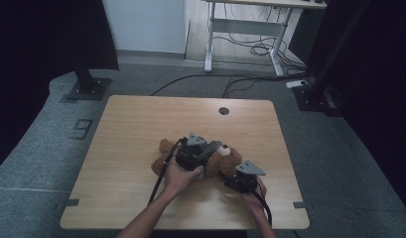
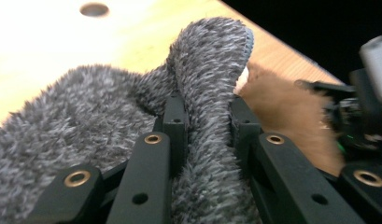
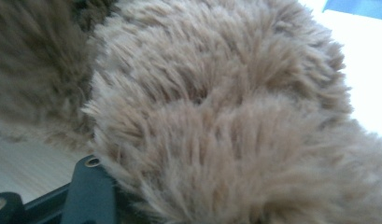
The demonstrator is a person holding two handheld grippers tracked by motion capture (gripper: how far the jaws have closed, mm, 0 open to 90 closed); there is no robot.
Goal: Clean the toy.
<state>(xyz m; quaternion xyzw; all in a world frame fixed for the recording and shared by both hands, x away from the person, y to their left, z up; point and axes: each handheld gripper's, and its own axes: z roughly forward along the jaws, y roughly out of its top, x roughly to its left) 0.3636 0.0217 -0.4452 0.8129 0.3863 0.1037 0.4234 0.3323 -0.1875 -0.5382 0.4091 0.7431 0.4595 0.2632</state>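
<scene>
Apparently midway, the left gripper (image 2: 205, 121) pinches a fold of grey fuzzy cloth (image 2: 86, 116) on the brown teddy bear (image 1: 230, 161) lying near the table (image 1: 141, 124) centre, while the right gripper (image 1: 240, 178) presses into brown fur, its jaws hidden, so I cannot tell.
</scene>
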